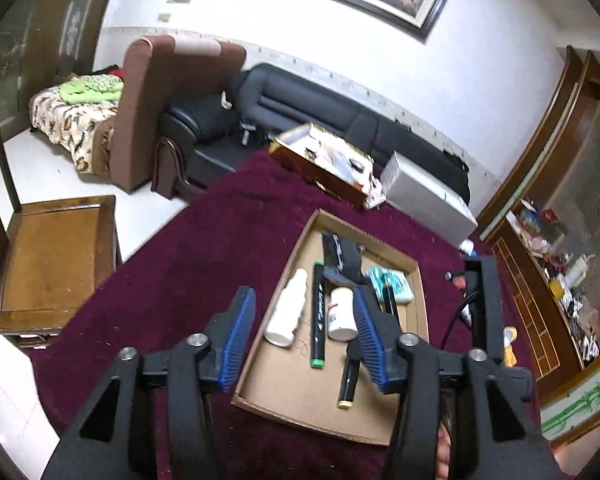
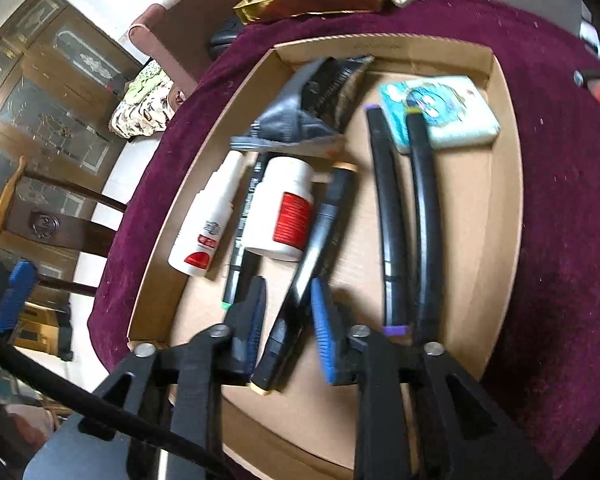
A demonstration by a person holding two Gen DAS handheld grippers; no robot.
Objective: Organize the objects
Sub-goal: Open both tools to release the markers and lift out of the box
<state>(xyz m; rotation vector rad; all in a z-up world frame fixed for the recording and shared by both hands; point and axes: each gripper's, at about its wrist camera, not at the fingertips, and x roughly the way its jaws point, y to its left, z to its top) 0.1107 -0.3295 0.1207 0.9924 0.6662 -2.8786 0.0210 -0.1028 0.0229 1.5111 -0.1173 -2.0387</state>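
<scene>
My left gripper [image 1: 304,334] hangs high, tilted downward, jaws spread wide, nothing between the blue pads [image 1: 238,336]; my right gripper [image 2: 288,322] sits low, jaws parted, pads [image 2: 324,334] either side of a black marker, contact unclear.

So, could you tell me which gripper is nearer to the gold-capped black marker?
Right. The right gripper straddles the gold-capped black marker, fingers either side. The left gripper hovers higher above the cardboard tray, open.

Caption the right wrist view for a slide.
Right gripper open around a black marker lying in the cardboard tray.
</scene>
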